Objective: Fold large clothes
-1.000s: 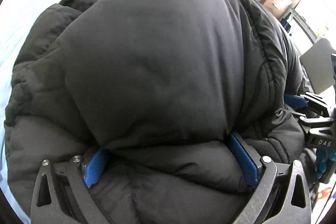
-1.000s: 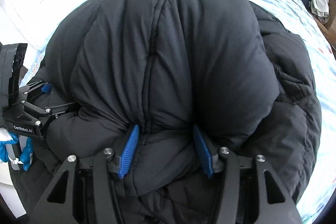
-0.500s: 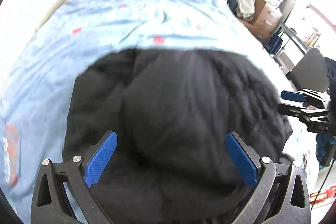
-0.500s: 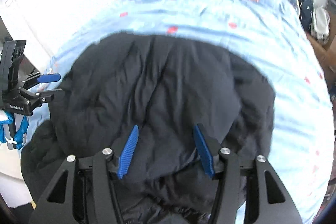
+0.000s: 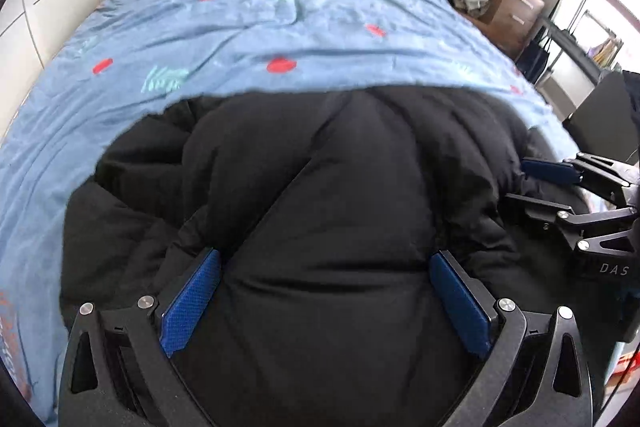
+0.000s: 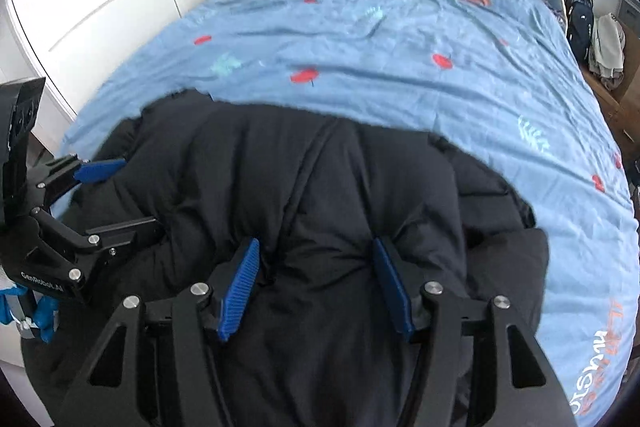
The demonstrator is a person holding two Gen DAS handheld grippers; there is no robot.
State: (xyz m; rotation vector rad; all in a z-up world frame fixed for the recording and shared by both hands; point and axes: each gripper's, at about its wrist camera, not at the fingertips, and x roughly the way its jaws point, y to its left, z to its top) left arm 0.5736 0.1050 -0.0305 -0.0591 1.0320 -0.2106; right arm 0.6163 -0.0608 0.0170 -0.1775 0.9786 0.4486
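Item: black padded jacket (image 5: 320, 187), bunched in a thick mound at the near edge of the bed (image 5: 240, 27), on the blue patterned cover.

Left gripper (image 5: 324, 263): jaws spread wide, a bulge of jacket filling the space between the blue pads; whether the pads press on it cannot be told.

Right gripper (image 6: 316, 247): jaws opening, a fold of jacket seen between the pads, contact not discernible.

Beside the bed's far right corner: wooden drawer unit (image 5: 516, 3), clothing heaped against it, contents not visible.
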